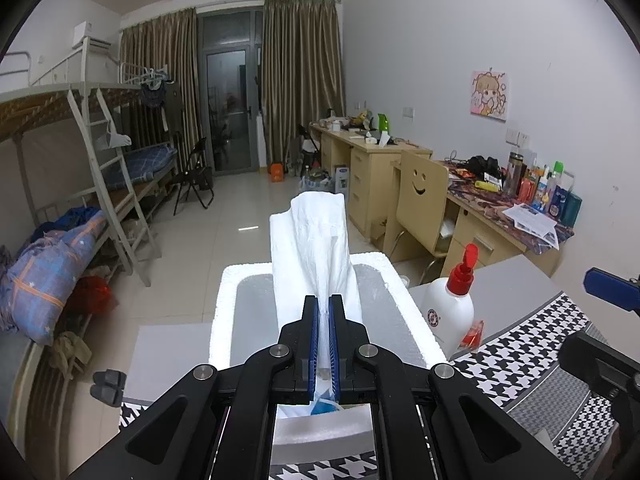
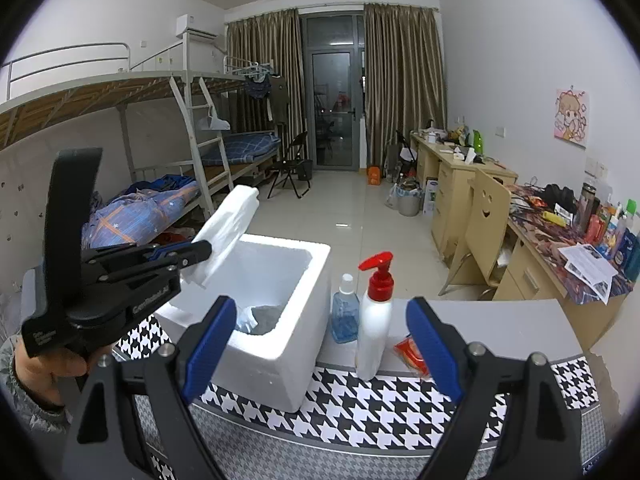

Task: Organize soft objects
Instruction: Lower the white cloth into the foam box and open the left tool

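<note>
A: We see the left gripper (image 1: 323,316), jaws clenched on the white soft pack (image 1: 316,240), held above the foam box (image 2: 280,352).

B: We note the right gripper (image 2: 322,344), jaws released; a crumpled white item (image 2: 249,317) lies inside the box.

Box mouth: the foam box (image 2: 280,304) is open on top, partly blocked by the white packet (image 2: 230,224) hanging over its 10 o'clock rim.
Right of box: pump bottle (image 2: 376,320), blue bottle (image 2: 345,312) and red sachet (image 2: 412,354) crowd 3 o'clock.
Surface (image 2: 500,324): bare at 2 o'clock.
</note>
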`<state>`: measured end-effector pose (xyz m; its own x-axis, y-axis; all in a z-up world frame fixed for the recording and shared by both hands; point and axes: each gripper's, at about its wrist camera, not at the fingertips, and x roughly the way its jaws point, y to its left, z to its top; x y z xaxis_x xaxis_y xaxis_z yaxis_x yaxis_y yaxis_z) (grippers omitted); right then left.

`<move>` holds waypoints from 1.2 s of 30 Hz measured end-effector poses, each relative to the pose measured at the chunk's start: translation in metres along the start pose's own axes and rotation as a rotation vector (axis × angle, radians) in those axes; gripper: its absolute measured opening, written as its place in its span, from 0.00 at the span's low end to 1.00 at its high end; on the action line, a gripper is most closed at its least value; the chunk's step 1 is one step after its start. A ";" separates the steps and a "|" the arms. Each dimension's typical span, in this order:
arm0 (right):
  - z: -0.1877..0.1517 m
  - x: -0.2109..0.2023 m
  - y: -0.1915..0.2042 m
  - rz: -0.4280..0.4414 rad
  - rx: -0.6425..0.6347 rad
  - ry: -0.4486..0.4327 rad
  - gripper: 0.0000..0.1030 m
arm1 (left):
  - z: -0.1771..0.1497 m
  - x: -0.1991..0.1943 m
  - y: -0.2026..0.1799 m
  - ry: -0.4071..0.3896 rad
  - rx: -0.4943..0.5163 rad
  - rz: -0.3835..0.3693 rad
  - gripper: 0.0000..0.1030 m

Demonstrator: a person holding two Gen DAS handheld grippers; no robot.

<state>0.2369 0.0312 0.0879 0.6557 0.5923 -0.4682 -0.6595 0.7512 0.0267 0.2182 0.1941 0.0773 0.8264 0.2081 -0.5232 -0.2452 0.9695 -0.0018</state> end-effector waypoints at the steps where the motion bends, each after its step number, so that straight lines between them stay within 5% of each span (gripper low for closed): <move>1: -0.001 0.000 -0.001 -0.001 0.000 0.000 0.87 | 0.000 0.002 0.000 0.006 0.000 0.000 0.05; 17: -0.008 -0.006 -0.012 -0.022 0.022 0.009 0.87 | -0.003 0.036 -0.003 0.092 0.001 0.002 0.06; 19: -0.009 -0.006 -0.014 -0.024 0.025 0.012 0.87 | -0.005 0.041 -0.004 0.112 0.010 0.009 0.14; 21: -0.010 -0.007 -0.016 -0.027 0.025 0.013 0.87 | -0.006 0.044 -0.005 0.120 0.010 0.011 0.47; 23: -0.011 -0.009 -0.018 -0.029 0.028 0.007 0.87 | -0.007 0.045 -0.004 0.117 0.001 0.012 0.68; 28: -0.011 -0.013 -0.020 -0.028 0.032 -0.002 0.87 | -0.009 0.040 -0.006 0.106 0.004 0.029 0.73; 32: -0.011 -0.016 -0.023 -0.022 0.040 -0.006 0.87 | -0.008 0.028 -0.008 0.064 0.002 0.052 0.89; 36: -0.013 -0.021 -0.023 -0.013 0.043 -0.015 0.87 | -0.010 0.014 -0.011 0.032 0.013 0.067 0.94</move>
<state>0.2337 -0.0027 0.0854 0.6698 0.5866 -0.4553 -0.6348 0.7704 0.0587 0.2271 0.1846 0.0614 0.7918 0.2684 -0.5486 -0.2926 0.9552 0.0451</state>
